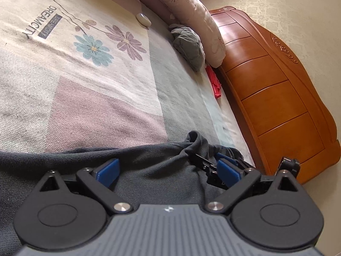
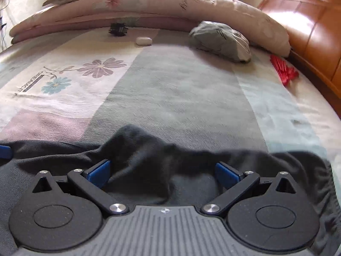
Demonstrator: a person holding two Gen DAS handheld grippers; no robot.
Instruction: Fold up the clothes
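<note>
A dark grey garment lies crumpled on the patterned bedspread at the near edge. My left gripper is open just above it, blue pads wide apart with cloth lying between them. A raised fold of the garment sits ahead of its right pad. My right gripper is also open over the same garment, a bunched ridge of cloth between its pads. The right gripper's fingers show close beside the left one. A folded grey garment rests by the pillow.
A pink quilt and pillow line the far side of the bed. A wooden headboard stands to the right. A red item, a white case and a black hair claw lie on the bedspread.
</note>
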